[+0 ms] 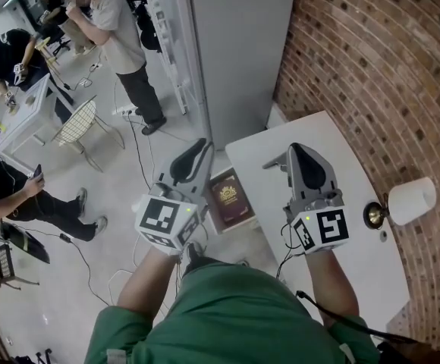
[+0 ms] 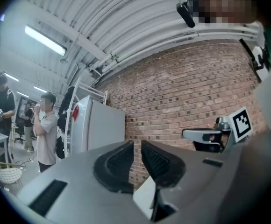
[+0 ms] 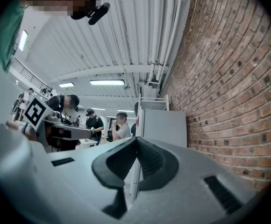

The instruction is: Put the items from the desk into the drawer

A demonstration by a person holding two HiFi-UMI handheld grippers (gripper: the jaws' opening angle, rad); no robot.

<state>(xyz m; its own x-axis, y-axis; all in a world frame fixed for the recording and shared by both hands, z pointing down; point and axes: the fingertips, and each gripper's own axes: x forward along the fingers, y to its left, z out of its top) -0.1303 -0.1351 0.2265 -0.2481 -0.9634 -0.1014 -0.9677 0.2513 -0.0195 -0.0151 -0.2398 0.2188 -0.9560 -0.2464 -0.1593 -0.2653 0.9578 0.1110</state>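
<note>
A dark red booklet (image 1: 231, 197) with a gold emblem lies in what looks like an open drawer (image 1: 218, 217) at the left edge of the white desk (image 1: 334, 139). My left gripper (image 1: 197, 149) hovers above and left of the booklet. In the left gripper view its jaws (image 2: 136, 146) show a narrow gap with nothing in it. My right gripper (image 1: 292, 152) is held over the desk top. Its jaws (image 3: 136, 141) are shut and empty. Both grippers point about level, toward a tall grey cabinet (image 1: 243, 51).
A white paper roll (image 1: 411, 200) and a small brass bell (image 1: 373, 215) sit at the desk's right edge, against the brick wall (image 1: 387, 67). A wire chair (image 1: 80, 123), cables and several people are on the floor to the left.
</note>
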